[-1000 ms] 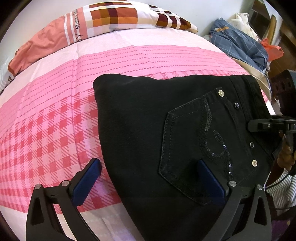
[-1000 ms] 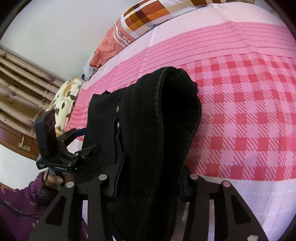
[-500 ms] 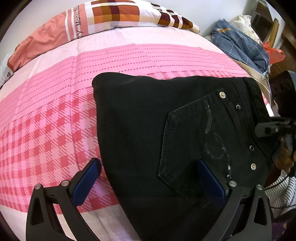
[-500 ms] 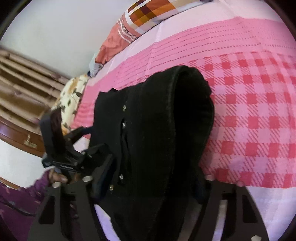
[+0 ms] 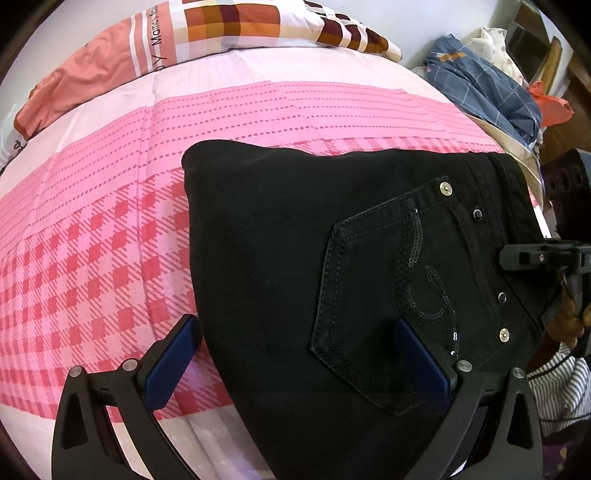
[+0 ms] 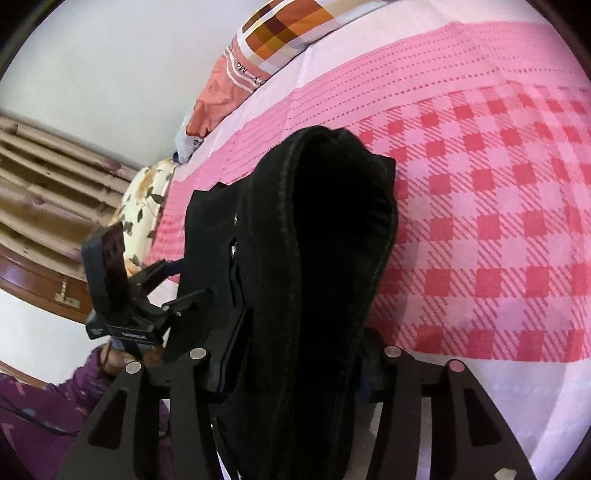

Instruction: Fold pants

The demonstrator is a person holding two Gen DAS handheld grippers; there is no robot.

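The black pants (image 5: 277,258) lie folded on the bed (image 5: 110,240), their seat side up: a stitched back pocket (image 5: 391,295) with a sequin curl, metal rivets and small dark studs along the waistband at the right. The fabric looks thick and matte, with a straight folded edge on the left. The left tool (image 5: 295,354) stands wide, its blue pads spread with the near edge of the pants between them; one pad is over the sheet, the other over the pocket. The right tool (image 6: 295,354) is closed narrow on a thick bunch of the pants (image 6: 314,258), which rises between its fingers in a rounded fold. The bed wears a pink sheet with red checks and dotted stripes. A checked pillow (image 5: 229,26) lies at its head, a blue plaid cloth (image 5: 487,88) off the far right corner, and a floral cushion (image 6: 147,199) beside a wooden headboard (image 6: 40,166).
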